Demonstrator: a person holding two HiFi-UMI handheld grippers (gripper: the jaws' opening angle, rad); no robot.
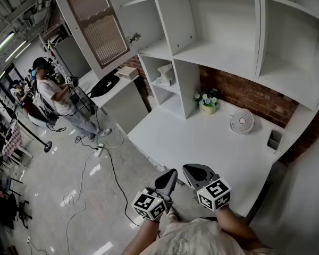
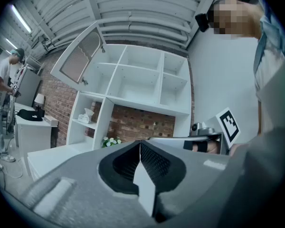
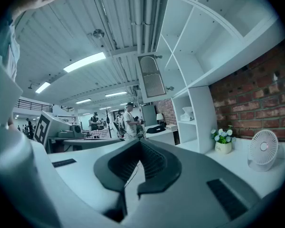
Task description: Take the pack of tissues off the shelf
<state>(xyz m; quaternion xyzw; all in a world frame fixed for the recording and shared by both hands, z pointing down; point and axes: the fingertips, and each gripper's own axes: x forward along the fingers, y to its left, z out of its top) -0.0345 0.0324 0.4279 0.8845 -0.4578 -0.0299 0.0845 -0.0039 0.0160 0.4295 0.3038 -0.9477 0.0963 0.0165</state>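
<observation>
The pack of tissues (image 1: 165,74) is a white box with a tissue sticking up. It stands on the middle shelf of the narrow left bay of the white shelf unit (image 1: 223,57). It also shows small in the left gripper view (image 2: 88,115) and in the right gripper view (image 3: 186,113). Both grippers hang side by side, well short of the shelves, at the near edge of the white counter (image 1: 202,142). My left gripper (image 1: 173,172) (image 2: 140,144) is shut with nothing in it. My right gripper (image 1: 189,169) (image 3: 140,142) also has its jaws together and holds nothing.
A pot of flowers (image 1: 207,102) and a small white fan (image 1: 241,121) stand on the counter against the brick wall, with a dark holder (image 1: 274,139) at the right. A cabinet door (image 1: 93,20) hangs open at upper left. A person (image 1: 53,92) stands far left; cables cross the floor.
</observation>
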